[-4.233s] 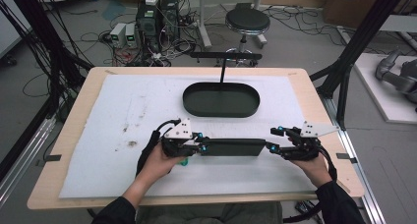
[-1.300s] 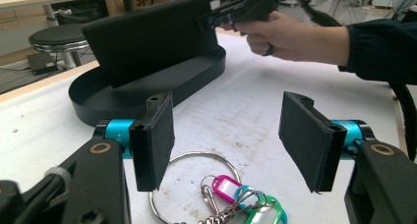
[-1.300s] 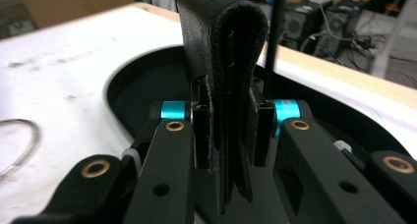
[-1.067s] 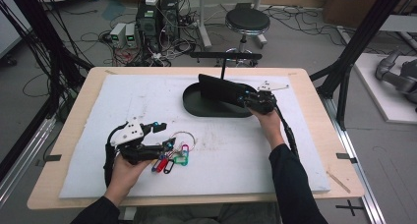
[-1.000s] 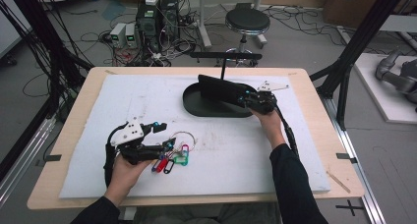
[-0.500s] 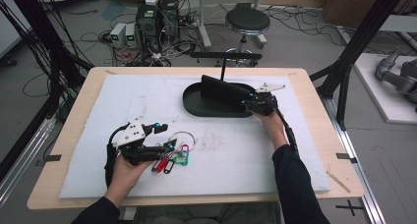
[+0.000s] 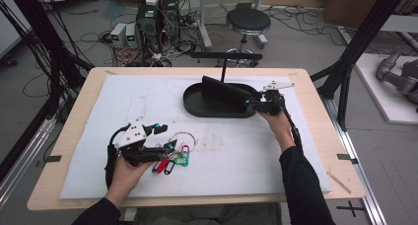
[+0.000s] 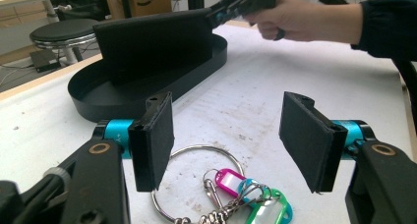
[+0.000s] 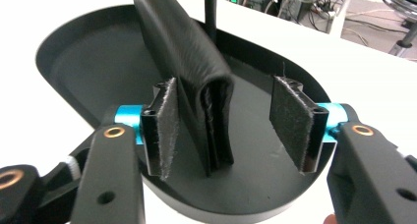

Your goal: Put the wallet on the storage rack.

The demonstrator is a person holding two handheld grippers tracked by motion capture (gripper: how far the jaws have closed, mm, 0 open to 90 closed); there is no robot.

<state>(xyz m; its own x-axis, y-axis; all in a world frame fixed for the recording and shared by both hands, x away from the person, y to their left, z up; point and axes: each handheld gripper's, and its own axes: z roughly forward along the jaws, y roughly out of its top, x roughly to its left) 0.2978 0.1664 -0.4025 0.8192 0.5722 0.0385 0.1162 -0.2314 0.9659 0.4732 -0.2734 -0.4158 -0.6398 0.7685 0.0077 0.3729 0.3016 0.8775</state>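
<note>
Two risks stand out. The black wallet [image 9: 196,86] stands on its edge inside the oval black tray [image 7: 197,104] at the far side of the desk [image 7: 315,116], and the right gripper [image 9: 223,130] has just been opening: its jaws now stand apart, the wallet between them close against one pad and clear of the other. Drawing back at a slant could catch the leather and tip it flat or drag it over the rim. The left gripper [image 8: 228,140], jaws apart and empty, hovers over the key ring with coloured tags [image 7: 173,153] on the white mat [image 7: 148,96]; a careless closing could snag the ring.
</note>
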